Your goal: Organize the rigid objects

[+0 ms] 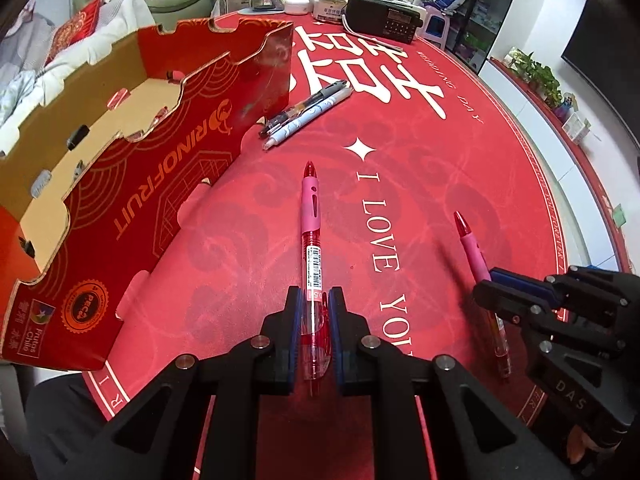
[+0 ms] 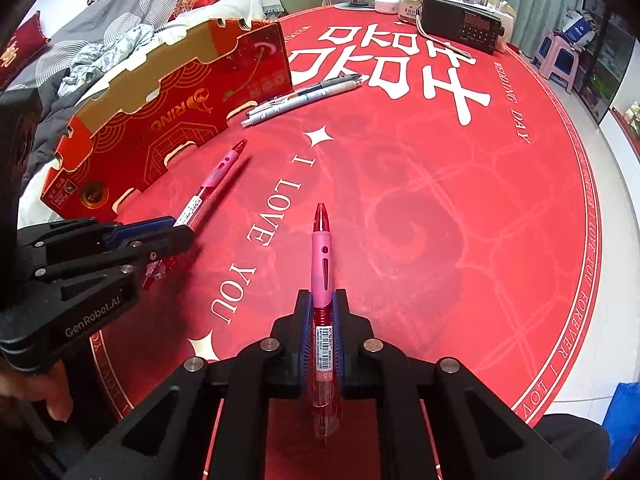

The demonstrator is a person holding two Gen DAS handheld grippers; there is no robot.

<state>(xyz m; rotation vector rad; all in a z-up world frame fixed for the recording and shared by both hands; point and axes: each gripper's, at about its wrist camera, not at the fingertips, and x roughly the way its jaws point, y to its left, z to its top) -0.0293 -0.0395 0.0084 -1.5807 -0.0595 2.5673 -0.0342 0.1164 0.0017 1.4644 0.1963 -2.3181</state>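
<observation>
We are holding a red pen in each claw. The left claw [image 1: 314,300] is clamped on the clear barrel of the left pen [image 1: 311,240], pads on either side near the label, pink grip and tip sticking out ahead. The right claw [image 2: 323,300] is clamped on the right pen [image 2: 322,264] just where the pink grip meets the barrel.

We are judging both pens light, stiff and smooth: the plastic barrel may slip or swivel between the pads, so a hold near the middle is keeping them balanced, and the rubbery pink sleeve looks the surest place.

Ahead and to the left of both claws, the box [image 1: 168,184] is standing open. Beyond the left pen's tip, two more pens [image 1: 308,114] are lying just beside the box's far corner on the mat [image 1: 440,208].
</observation>
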